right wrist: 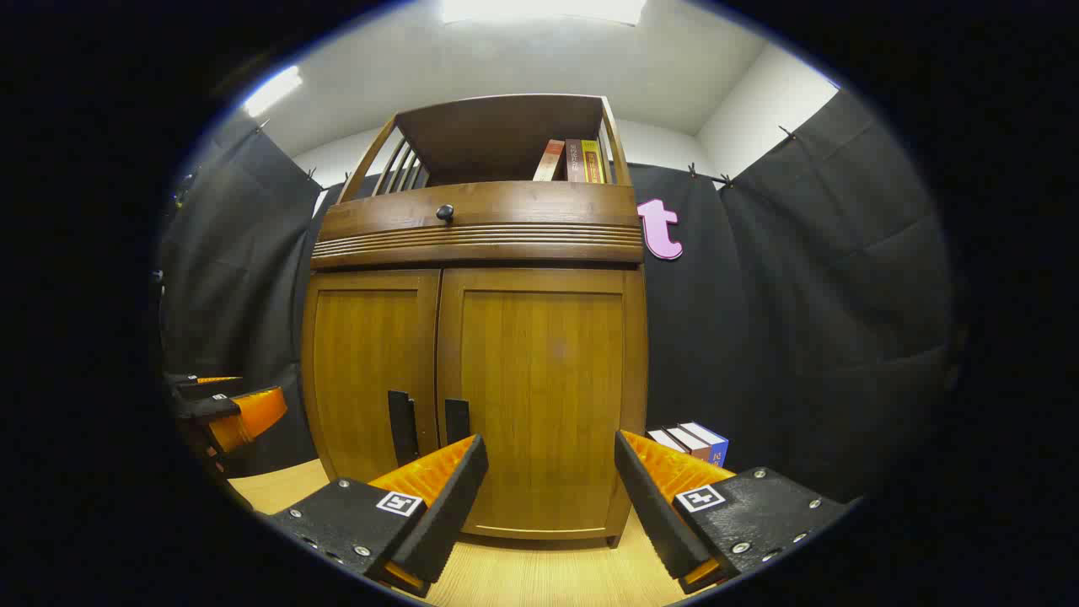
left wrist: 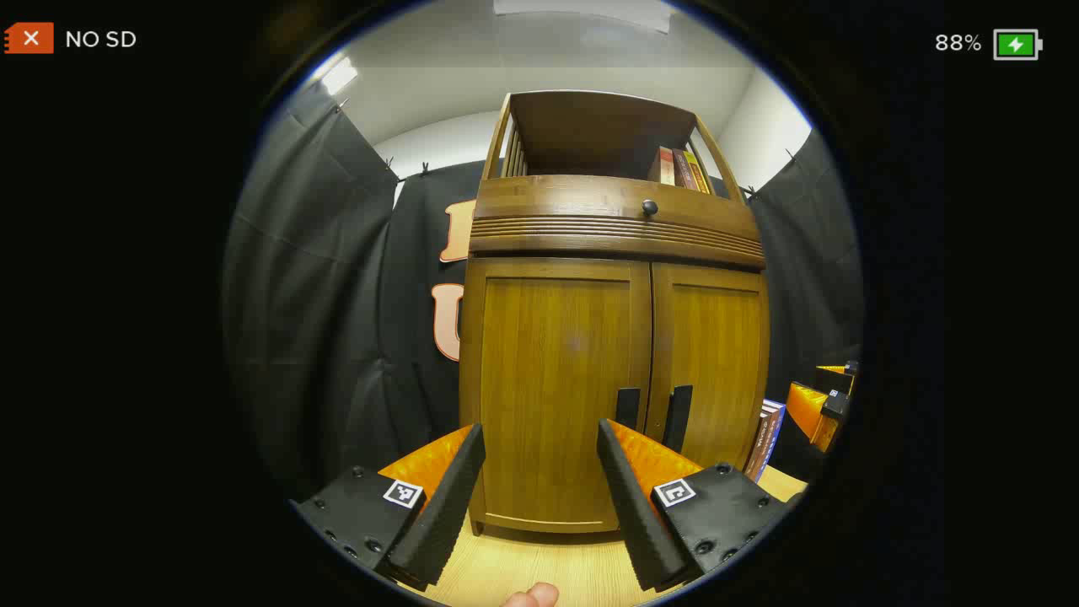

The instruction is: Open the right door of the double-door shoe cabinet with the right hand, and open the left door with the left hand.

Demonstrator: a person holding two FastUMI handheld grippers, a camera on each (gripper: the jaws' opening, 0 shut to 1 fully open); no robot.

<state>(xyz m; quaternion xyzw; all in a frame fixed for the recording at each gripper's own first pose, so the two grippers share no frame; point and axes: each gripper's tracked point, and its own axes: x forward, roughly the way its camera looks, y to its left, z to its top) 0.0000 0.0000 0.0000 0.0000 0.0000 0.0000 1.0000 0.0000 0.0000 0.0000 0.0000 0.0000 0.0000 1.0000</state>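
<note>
Both grippers, left gripper (left wrist: 539,459) and right gripper (right wrist: 550,472), are hanging wide before the closed shoe cabinet (right wrist: 476,396); books (right wrist: 691,441) are standing just beside its right edge.

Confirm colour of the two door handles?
Black; both door handles show best in the right gripper view.

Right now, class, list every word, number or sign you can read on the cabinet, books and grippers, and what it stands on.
Nothing can be read.
Top-shelf books: spine print too small.
Standing books beside the shoe cabinet: spine print blurred.
Square marker on the right gripper: a pattern, no words.
</note>
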